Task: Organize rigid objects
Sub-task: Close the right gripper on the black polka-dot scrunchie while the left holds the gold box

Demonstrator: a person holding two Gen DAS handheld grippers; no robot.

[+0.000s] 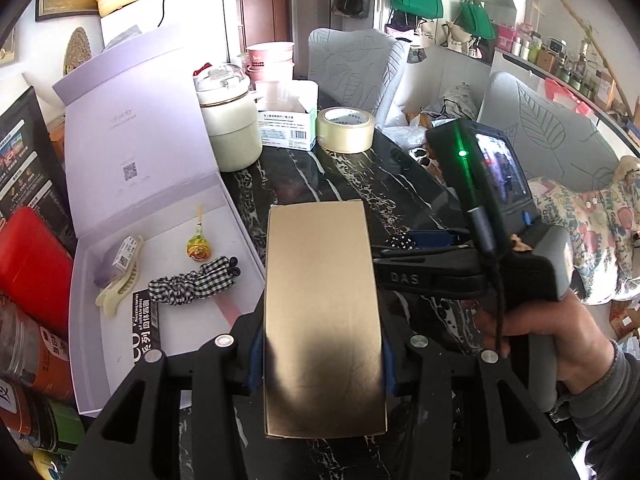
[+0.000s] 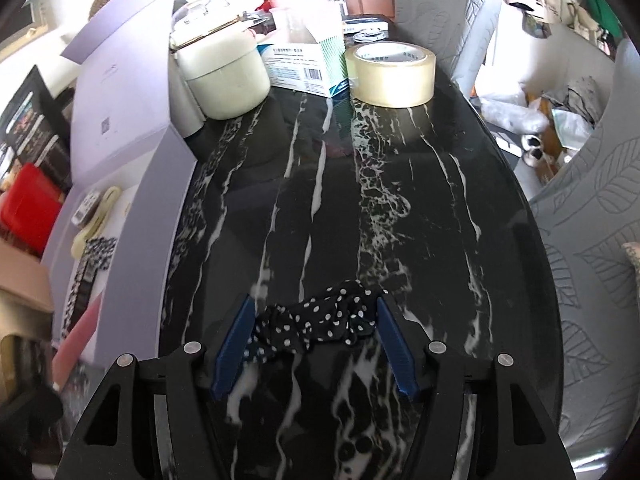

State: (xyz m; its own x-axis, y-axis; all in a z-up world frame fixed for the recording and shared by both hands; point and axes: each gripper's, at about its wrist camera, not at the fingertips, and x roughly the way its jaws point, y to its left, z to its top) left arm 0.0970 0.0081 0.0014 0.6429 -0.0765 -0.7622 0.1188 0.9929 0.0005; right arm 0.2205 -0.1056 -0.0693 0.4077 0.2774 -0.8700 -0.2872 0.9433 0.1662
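Observation:
My left gripper (image 1: pixel 323 356) is shut on a gold rectangular box (image 1: pixel 322 312) and holds it above the black marble table (image 1: pixel 360 184), just right of the open lilac gift box (image 1: pixel 160 240). That box holds a cream hair claw (image 1: pixel 120 284), a checked scrunchie (image 1: pixel 192 286) and a lollipop (image 1: pixel 198 246). My right gripper (image 2: pixel 314 320) is open, its blue pads (image 2: pixel 236 344) on either side of a black polka-dot scrunchie (image 2: pixel 320 322) lying on the table. The right gripper also shows in the left wrist view (image 1: pixel 404 258).
At the table's far end stand a cream lidded pot (image 2: pixel 224 76), a white carton (image 2: pixel 308 68) and a roll of clear tape (image 2: pixel 390 74). Red and dark items (image 1: pixel 32 264) crowd the left. Grey chairs (image 2: pixel 584 240) stand to the right.

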